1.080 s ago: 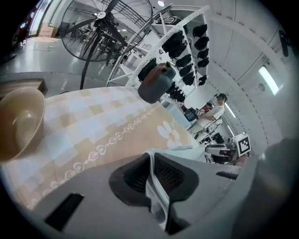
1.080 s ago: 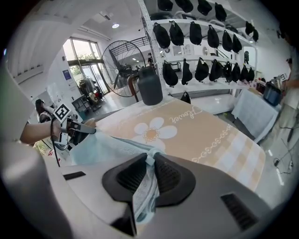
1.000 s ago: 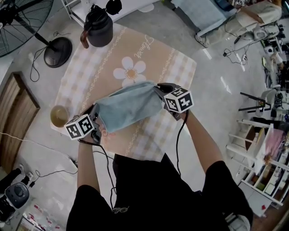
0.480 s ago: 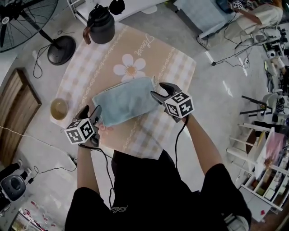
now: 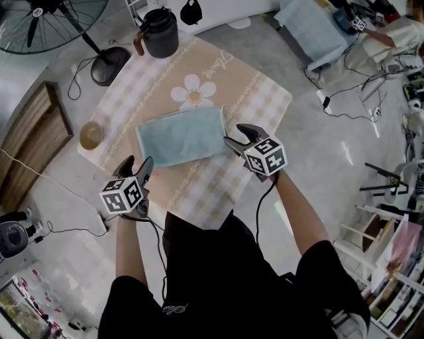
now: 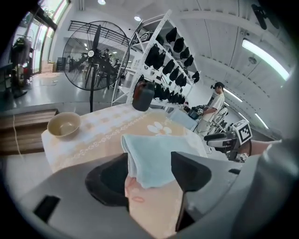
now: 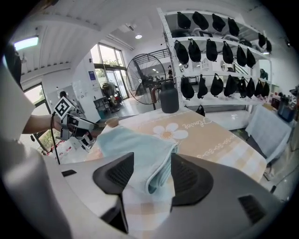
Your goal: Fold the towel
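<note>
A table (image 5: 262, 99) with a checked cloth and a big flower on it was spread out in front of both tongs. A large fan (image 5: 46, 20) was stood on the floor, far beyond the left tongs. The blue towel (image 5: 184, 136) was laid folded and flat on the table, between the two tongs and a little ahead of them. A dark jug (image 5: 161, 33) was set at the far edge of the table, well past the towel. The left tongs (image 5: 137, 165) were held near the towel's near left corner but apart from it. Their jaws had just been opened wide, and nothing was gripped. The right tongs (image 5: 237, 137) were held just beside the towel's right edge. Their jaws had just been opened too, and nothing was gripped. A small bowl (image 5: 91, 134) was left on the table, ahead of the left tongs and to their left.
</note>
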